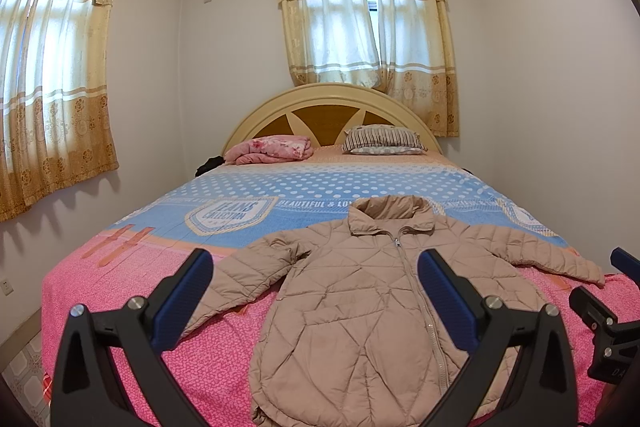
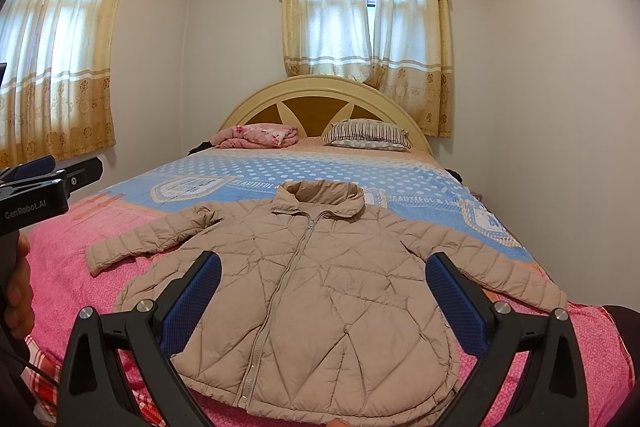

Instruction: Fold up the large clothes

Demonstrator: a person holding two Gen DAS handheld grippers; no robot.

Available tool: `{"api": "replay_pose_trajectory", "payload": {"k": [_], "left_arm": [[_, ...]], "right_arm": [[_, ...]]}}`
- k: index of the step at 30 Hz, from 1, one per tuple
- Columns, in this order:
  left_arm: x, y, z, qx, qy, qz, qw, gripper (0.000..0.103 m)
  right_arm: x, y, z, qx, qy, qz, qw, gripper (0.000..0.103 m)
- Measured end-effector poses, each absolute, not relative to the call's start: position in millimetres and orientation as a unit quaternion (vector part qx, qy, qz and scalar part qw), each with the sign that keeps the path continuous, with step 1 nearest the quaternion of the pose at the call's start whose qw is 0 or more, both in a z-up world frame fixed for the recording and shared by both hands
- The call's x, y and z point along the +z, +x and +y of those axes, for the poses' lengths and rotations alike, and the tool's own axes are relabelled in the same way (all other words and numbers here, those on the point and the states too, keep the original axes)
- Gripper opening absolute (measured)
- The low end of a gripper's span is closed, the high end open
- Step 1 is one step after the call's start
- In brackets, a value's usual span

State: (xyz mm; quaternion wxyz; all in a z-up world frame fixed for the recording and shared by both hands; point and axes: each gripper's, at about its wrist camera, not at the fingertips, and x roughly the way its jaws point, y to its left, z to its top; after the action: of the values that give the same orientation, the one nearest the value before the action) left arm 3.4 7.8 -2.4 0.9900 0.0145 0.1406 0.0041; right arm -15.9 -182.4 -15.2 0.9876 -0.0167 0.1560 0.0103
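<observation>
A beige quilted puffer jacket (image 1: 352, 291) lies flat and zipped on the bed, collar toward the headboard, both sleeves spread out; it also shows in the right wrist view (image 2: 320, 279). My left gripper (image 1: 316, 267) is open and empty, held above the jacket's near hem. My right gripper (image 2: 324, 267) is open and empty, also above the near part of the jacket. The right gripper shows at the right edge of the left wrist view (image 1: 608, 315); the left gripper shows at the left edge of the right wrist view (image 2: 48, 179).
The bed (image 1: 120, 291) has a pink and blue cover. A folded pink blanket (image 1: 272, 149) and a striped pillow (image 1: 382, 141) lie by the cream headboard (image 1: 332, 99). White walls close in on both sides. Curtained windows stand at the back and left.
</observation>
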Motion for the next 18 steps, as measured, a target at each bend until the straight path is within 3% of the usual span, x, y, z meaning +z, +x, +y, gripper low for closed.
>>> {"api": "replay_pose_trajectory", "payload": {"k": [18], "left_arm": [[-6.6,6.4,11.7,0.007,0.016,0.146,0.989,0.103]], "right_arm": [[-20.0,-10.6,-184.9,0.013,-0.016,0.163,0.986,0.102]]}}
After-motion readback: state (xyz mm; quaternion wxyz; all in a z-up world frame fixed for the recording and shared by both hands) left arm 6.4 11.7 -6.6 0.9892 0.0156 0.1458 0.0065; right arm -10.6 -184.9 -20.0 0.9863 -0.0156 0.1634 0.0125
